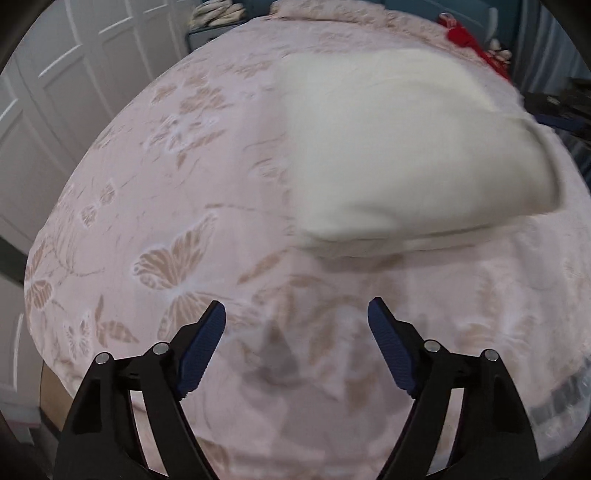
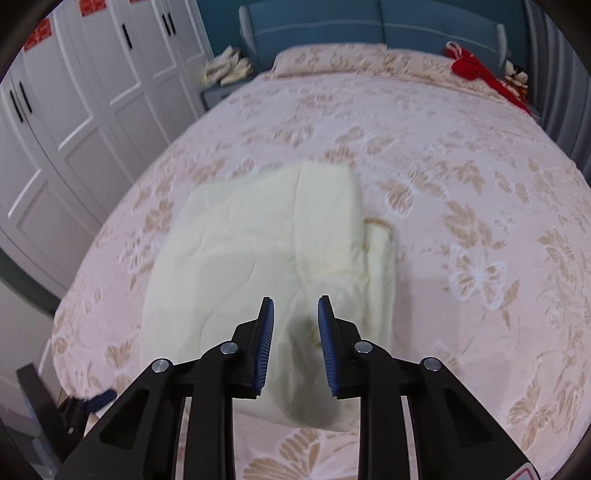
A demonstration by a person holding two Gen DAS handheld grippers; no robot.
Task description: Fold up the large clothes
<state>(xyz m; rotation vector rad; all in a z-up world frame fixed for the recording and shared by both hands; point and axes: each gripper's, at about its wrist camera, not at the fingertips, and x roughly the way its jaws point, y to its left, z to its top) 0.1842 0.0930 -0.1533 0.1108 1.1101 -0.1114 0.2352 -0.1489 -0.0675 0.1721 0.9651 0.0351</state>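
Note:
A cream-coloured folded garment (image 1: 399, 155) lies on the pink butterfly-patterned bed (image 1: 177, 206). In the left wrist view it sits ahead and to the right of my left gripper (image 1: 296, 310), which is open wide and empty above the bedspread. In the right wrist view the same garment (image 2: 266, 251) lies folded in a thick stack just under and ahead of my right gripper (image 2: 295, 301). Its jaws stand partly open above the cloth and hold nothing. The left gripper (image 2: 96, 398) shows faintly at the lower left there.
White wardrobe doors (image 2: 74, 110) run along the left side of the bed (image 2: 461, 184). A blue headboard (image 2: 369, 26) and pillow (image 2: 332, 57) are at the far end. A red item (image 2: 472, 68) lies at the far right corner. A nightstand with pale items (image 2: 229, 70) stands at the far left.

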